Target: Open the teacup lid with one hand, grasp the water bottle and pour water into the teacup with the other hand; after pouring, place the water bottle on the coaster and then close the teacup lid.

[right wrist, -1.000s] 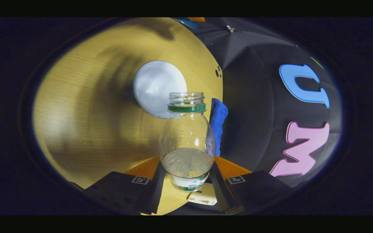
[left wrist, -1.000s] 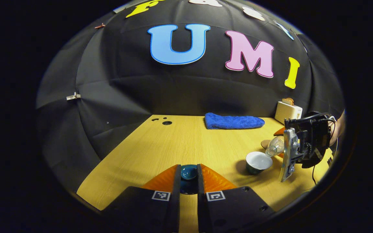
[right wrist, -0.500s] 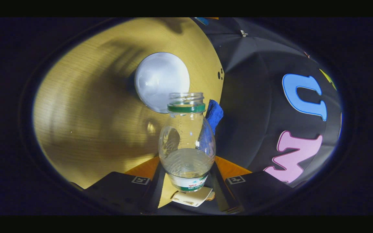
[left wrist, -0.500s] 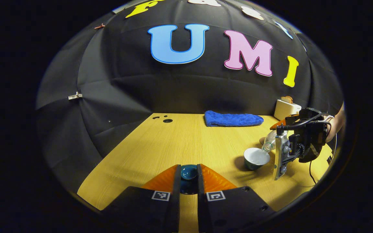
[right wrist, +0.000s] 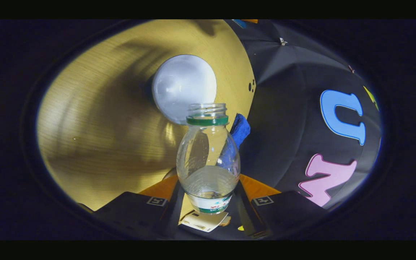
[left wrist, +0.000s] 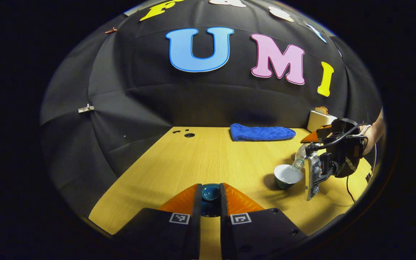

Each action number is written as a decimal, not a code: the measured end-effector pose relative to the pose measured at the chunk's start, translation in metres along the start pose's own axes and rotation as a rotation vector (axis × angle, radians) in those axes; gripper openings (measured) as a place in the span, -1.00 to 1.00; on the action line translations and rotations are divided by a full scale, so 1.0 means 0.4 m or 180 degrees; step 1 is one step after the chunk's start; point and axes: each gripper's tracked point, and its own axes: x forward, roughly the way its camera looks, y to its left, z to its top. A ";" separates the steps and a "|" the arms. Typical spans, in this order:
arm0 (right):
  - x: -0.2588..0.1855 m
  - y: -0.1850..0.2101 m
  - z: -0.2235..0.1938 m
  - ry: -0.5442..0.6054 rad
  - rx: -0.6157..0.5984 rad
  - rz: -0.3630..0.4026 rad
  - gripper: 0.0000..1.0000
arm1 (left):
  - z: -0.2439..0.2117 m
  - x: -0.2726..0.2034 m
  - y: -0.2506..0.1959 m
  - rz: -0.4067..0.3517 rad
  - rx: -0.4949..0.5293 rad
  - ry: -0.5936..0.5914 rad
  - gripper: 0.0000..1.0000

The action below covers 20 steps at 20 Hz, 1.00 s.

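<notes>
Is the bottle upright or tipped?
Tipped. The right gripper holds the bottle tilted, its open mouth over the uncovered teacup.

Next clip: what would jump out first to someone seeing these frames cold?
In the right gripper view, the water bottle sits clamped in the right gripper, tipped with its open mouth at the rim of the white-lined teacup. In the left gripper view, the left gripper holds the dark teal lid low over the wooden table, well left of the cup. A blue towel lies at the table's far edge.
</notes>
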 end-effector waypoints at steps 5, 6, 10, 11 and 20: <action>0.003 -0.007 0.003 -0.0056 -0.0160 0.0040 0.41 | -0.007 -0.003 -0.010 -0.0040 0.0066 0.0029 -0.48; 0.002 -0.012 0.006 -0.0085 -0.0215 0.0039 0.41 | -0.007 -0.001 -0.011 -0.0052 0.0095 0.0032 -0.48; 0.005 -0.015 0.005 -0.0098 -0.0305 0.0034 0.41 | 0.000 0.003 -0.013 -0.0073 0.0111 0.0027 -0.48; 0.008 -0.018 0.004 -0.0095 -0.0326 0.0034 0.41 | 0.003 0.004 -0.014 -0.0074 0.0113 0.0026 -0.54; 0.008 -0.028 0.012 -0.0116 -0.0436 0.0017 0.41 | 0.018 0.011 -0.012 -0.0066 0.0139 0.0007 -0.48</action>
